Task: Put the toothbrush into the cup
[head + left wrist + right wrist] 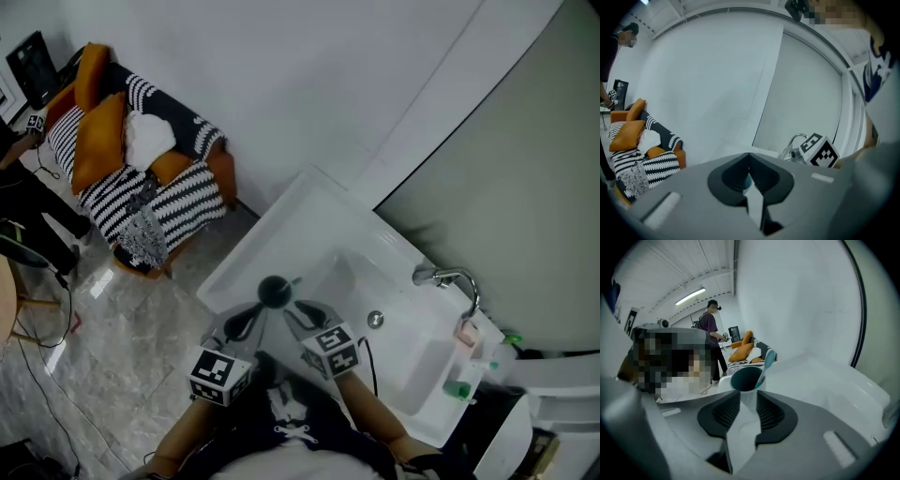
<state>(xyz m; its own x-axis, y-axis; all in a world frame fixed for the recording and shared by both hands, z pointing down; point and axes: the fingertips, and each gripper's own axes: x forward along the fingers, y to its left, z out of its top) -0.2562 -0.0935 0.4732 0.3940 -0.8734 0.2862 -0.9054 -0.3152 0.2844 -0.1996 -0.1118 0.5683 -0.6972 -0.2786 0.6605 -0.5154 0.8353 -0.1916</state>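
right gripper: jaws are held wide apart and the pads press on nothing.

cup: white outside, teal inside, upright. It is seen in line with the gap between the right gripper's jaws, close ahead of the tips.

toothbrush: stood in the cup. Its pale teal end is raised above the rim and leant toward the right-hand jaw's side.

left gripper: jaws are brought together at the tips and no object is clamped. A thin teal sliver is seen in the slit between the pads; what it belongs to cannot be told. This tool is held just left of the right gripper, and both are pointed toward the cup.

sink: white. The cup is borne on its flat ledge ahead of both tools, at the basin's edge. The basin is sunk to the right of the right gripper. A drain is set in the basin floor, and a chrome tap is mounted further right. Small pink and green toiletries are ranged past the tap.

room: a white wall is faced by the jaws. A grey panel with a curved white border is set ahead and to the right. Well to the left of the left gripper, a grey marbled floor and a black-and-white striped sofa with orange cushions are seen. A standing person is seen beside the sofa in the right gripper view, under a ceiling strip light.
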